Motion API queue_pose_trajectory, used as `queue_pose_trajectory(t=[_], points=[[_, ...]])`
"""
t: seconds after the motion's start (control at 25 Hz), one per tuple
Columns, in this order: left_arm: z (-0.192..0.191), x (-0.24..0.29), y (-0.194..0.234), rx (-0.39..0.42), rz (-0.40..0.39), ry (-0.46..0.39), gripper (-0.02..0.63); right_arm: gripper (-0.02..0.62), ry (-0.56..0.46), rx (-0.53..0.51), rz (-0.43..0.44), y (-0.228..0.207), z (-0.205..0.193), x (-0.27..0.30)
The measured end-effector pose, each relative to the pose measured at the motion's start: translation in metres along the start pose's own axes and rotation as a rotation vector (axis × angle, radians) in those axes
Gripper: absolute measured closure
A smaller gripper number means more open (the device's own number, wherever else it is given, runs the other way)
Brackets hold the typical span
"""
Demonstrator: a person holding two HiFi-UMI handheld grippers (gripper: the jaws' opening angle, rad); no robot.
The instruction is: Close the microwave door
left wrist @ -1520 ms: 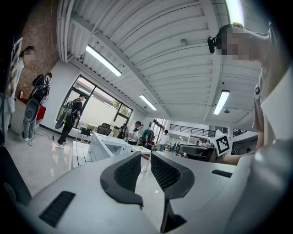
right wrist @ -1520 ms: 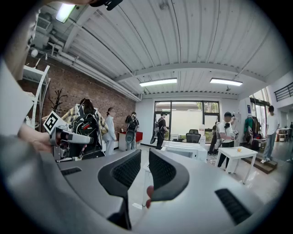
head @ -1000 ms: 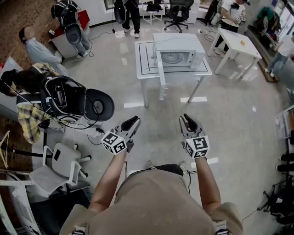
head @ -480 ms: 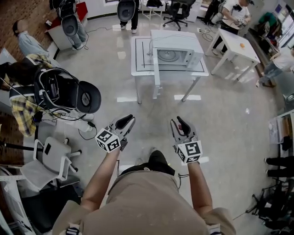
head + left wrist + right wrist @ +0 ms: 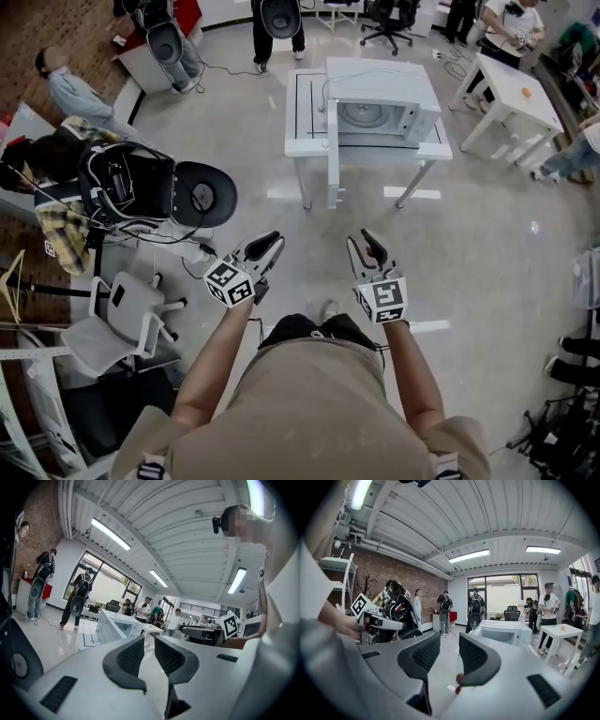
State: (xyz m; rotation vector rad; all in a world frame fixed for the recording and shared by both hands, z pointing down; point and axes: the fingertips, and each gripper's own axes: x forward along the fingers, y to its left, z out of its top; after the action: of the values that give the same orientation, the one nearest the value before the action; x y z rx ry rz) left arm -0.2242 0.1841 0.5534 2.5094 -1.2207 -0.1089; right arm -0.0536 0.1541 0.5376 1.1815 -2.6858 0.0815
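Seen from the head camera, the white microwave [image 5: 384, 84] stands on a white worktop [image 5: 309, 103] at the far side of a glossy grey floor [image 5: 469, 244]. Its door [image 5: 332, 127] is swung wide open toward us at the oven's left edge, and we can look into the cavity at the round turntable [image 5: 361, 114].

Both tools are held out level over the floor, well apart from the worktop and pointing toward it. We see the left hand-held gripper [image 5: 265, 247] with its jaws parted by a narrow gap. In its own view [image 5: 149, 641] nothing stands between the ribbed pads, and the microwave [image 5: 117, 625] shows small beyond them.

The right hand-held gripper [image 5: 366, 246] has just been opening its jaws. In its own view [image 5: 450, 639] they stand apart and empty, with the microwave [image 5: 504, 632] in the distance, just right of the gap between the jaws.

A second white table [image 5: 511, 84] stands to the right of the worktop. A white chair [image 5: 122, 309] sits at the left edge of the floor. Several people [image 5: 474, 606] stand near the windows at the back of the room.
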Motion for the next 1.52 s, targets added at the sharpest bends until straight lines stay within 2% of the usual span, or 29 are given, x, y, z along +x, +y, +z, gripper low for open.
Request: queue_pose_trajectory(t=[0.16,0.32,0.6,0.88,1.32,1.52], points=[[0.005,0.011,0.014,0.004,0.016,0.014,0.549,0.483,0.028,-0.001,0.029,0.003,-0.009,0.032],[0.010,0.020,0.024,-0.008,0.008,0.020,0.549,0.483,0.058,0.019,0.019,0.007,-0.015,0.057],[0.029,0.033,0.068,0.011,-0.062,0.040,0.549,0.483,0.111,0.031,-0.072,0.008,-0.032,0.109],[0.028,0.052,0.112,0.030,-0.149,0.067,0.549,0.483,0.146,0.040,-0.166,0.004,-0.059,0.155],[0.038,0.089,0.143,0.014,-0.217,0.097,0.549,0.483,0.223,0.093,-0.282,-0.031,-0.096,0.198],[0.038,0.092,0.152,0.013,-0.239,0.113,0.549,0.483,0.253,0.120,-0.324,-0.034,-0.112,0.212]])
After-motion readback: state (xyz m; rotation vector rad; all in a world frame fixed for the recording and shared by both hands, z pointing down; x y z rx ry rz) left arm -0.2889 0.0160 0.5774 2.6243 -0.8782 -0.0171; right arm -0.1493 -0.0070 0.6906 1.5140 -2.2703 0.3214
